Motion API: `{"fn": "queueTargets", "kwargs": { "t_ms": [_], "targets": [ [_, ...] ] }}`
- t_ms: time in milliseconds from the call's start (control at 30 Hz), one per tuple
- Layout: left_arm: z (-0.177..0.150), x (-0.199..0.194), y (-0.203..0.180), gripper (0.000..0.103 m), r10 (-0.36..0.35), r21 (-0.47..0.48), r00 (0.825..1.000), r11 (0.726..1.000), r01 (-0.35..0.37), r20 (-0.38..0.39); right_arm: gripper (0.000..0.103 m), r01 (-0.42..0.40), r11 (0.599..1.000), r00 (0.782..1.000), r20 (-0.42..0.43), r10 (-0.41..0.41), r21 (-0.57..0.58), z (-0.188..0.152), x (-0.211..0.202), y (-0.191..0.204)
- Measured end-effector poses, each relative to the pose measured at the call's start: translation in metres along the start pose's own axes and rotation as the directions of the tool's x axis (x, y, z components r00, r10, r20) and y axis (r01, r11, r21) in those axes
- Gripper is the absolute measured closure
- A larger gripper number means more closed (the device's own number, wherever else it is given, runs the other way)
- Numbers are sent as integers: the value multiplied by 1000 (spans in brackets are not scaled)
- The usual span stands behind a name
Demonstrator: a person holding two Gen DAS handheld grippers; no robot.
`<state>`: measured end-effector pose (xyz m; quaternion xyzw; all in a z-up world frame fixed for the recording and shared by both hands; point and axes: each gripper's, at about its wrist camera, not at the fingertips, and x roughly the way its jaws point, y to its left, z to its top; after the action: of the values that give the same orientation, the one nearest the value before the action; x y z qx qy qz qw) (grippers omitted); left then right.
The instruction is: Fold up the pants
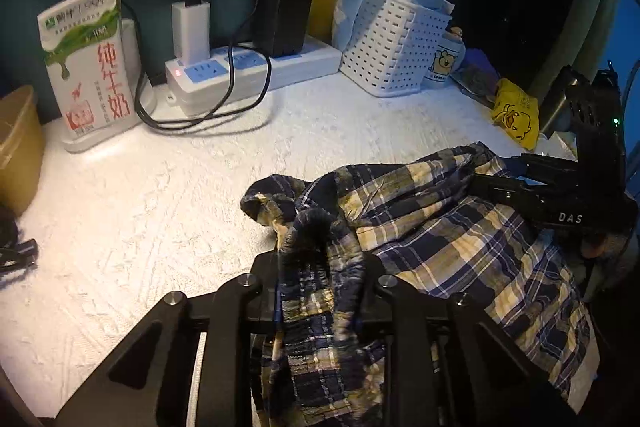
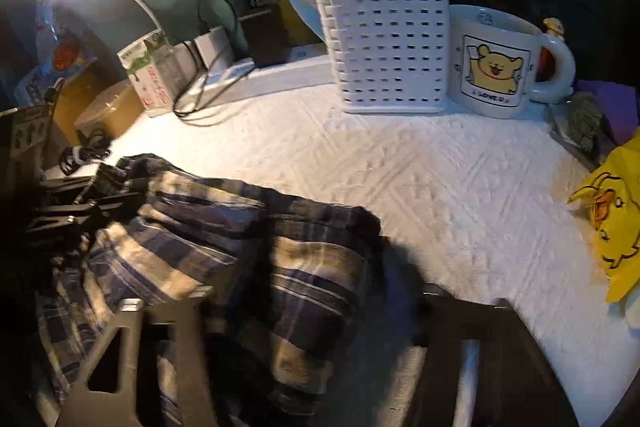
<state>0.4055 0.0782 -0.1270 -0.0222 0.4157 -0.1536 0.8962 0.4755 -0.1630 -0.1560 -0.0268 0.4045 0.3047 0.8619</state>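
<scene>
Plaid pants (image 1: 432,227) sit pinched in the down-tilted left gripper (image 1: 320,267); right gripper's (image 2: 304,307) hold unclear.

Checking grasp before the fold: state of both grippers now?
Left gripper: shut on a bunched fold of the plaid pants.
Right gripper: pants between its fingers, blurred; grip cannot be told.

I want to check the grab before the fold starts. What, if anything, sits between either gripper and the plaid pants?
Nothing visible does. The left gripper already has a bunched ridge of the plaid pants between its fingers, and the right gripper straddles the cloth too. The white basket and bear mug stand well behind.
</scene>
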Motion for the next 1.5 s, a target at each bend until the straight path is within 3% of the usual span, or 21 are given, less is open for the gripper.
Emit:
{"fn": "queueTargets", "kwargs": {
  "t_ms": [33, 100, 267, 467, 733, 1033, 1500],
  "targets": [
    [0, -2, -2, 83, 9, 8, 1000, 1000, -9, 6, 54, 4, 1000, 1000, 1, -4, -2, 0, 0, 1],
    [1, -8, -5, 84, 19, 18, 1000, 1000, -19, 22, 71, -12, 1000, 1000, 10, 12, -4, 0, -1, 2],
    [3, -30, -14, 85, 38, 39, 997, 998, -41, 74, 82, 12, 999, 999, 51, -10, -31, -1, -11, 13],
    [1, -63, -22, 85, 71, 59, 986, 995, -81, 150, 82, 51, 995, 985, 166, -37, -82, 5, -54, 34],
    [-7, -124, -41, 85, 105, 81, 957, 988, -131, 272, 84, 70, 987, 960, 279, -28, -143, 5, -117, 62],
    [-28, -191, -60, 85, 141, 68, 913, 981, -180, 382, 85, 97, 970, 918, 396, 0, -223, -8, -190, 109],
    [-66, -286, -78, 85, 208, 37, 842, 965, -261, 498, 85, 123, 942, 859, 509, 57, -312, -34, -261, 175]
  ]
}}
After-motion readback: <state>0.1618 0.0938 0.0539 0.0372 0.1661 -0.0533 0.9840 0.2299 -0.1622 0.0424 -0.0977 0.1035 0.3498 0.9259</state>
